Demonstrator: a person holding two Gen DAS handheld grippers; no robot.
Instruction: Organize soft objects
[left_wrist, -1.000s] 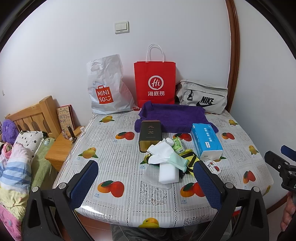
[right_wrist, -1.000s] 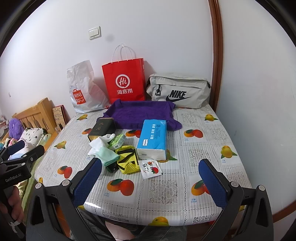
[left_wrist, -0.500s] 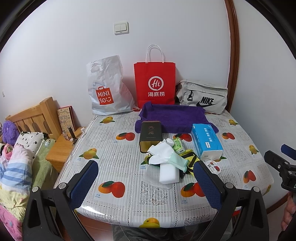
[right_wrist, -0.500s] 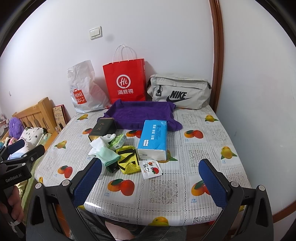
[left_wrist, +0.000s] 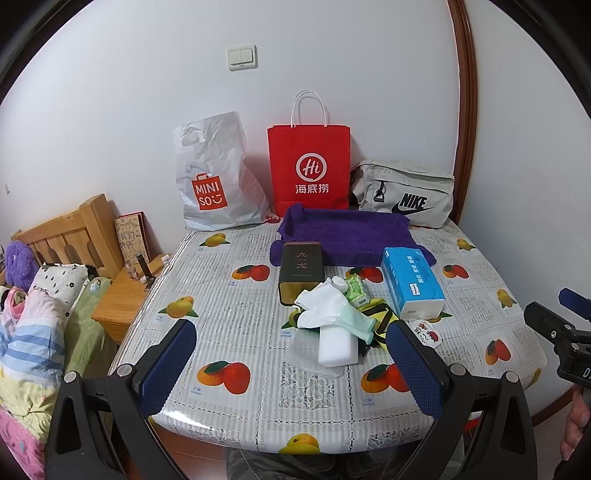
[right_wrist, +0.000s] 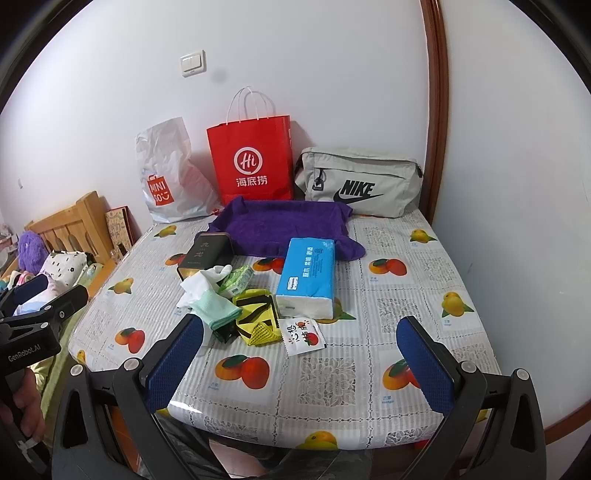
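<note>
- While both of my claws hang over the near table edge, the left gripper (left_wrist: 290, 363) has its jaws spread wide and grips nothing; the right gripper (right_wrist: 301, 356) is just as wide and just as empty.
- Just beyond the left claw, at the frame's centre, sits the soft heap: a white foam block (left_wrist: 338, 345) under a white-and-mint glove (left_wrist: 332, 310), with a green wipes packet (left_wrist: 356, 290) behind it and a yellow mesh piece (right_wrist: 258, 317) on its right side.
- Right of the heap lies the blue tissue pack (left_wrist: 412, 282); a dark tin (left_wrist: 301, 271) touches the heap's far side.
- Further up the frame a purple towel (left_wrist: 343, 230) spreads before three bags at the wall.
- My worry: the heap's pieces overlap, so a pinch at the glove could drag the mesh or packet along, or shove the foam block sideways.
- The plastic tablecloth (left_wrist: 229, 314) looks glossy, so I judge a shallow approach may skate things off rather than trap them.
- Both claws are close together, so reaching at once risks a clash.
</note>
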